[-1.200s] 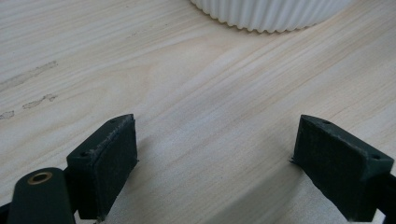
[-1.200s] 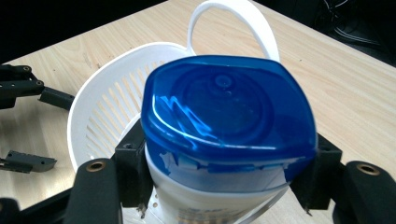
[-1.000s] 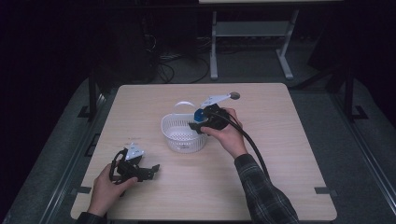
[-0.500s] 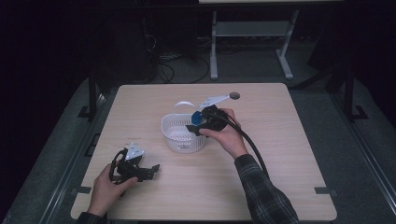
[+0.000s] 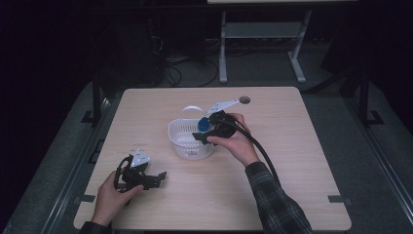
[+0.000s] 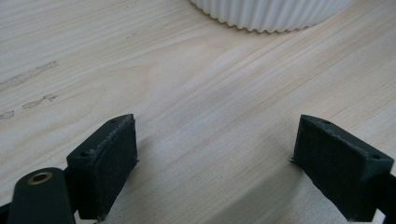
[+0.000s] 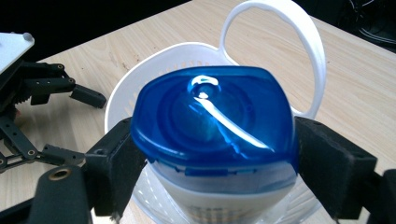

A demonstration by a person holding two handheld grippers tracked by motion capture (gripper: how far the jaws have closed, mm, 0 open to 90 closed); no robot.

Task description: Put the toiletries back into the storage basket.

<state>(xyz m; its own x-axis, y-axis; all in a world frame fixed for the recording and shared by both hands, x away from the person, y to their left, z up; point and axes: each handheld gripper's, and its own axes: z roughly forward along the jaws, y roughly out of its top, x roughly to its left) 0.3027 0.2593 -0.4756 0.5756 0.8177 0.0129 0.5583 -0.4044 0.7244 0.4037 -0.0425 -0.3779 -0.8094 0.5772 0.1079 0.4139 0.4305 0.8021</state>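
Observation:
A white bottle with a blue cap [image 7: 212, 116] stands between the jaws of my right gripper [image 7: 215, 154], cap towards the camera and lower end down in a white ribbed basket [image 7: 122, 91]. These jaws have just been opening; their pads [image 7: 114, 158] flank the bottle without squeezing it. From above, the right gripper [image 5: 200, 133] sits at the basket's [image 5: 176, 130] right rim with the blue cap [image 5: 203, 123] showing. My left gripper [image 5: 157, 176] lies on the table at the near left, open, with nothing between its pads [image 6: 105, 163].
The basket's handle [image 7: 275, 11] stands upright behind the bottle. The basket's wall [image 6: 266, 14] lies just ahead of the left gripper [image 6: 215, 154]. The wooden table [image 5: 292, 161] has bare room on the right and front. Table legs and cables stand on the floor beyond.

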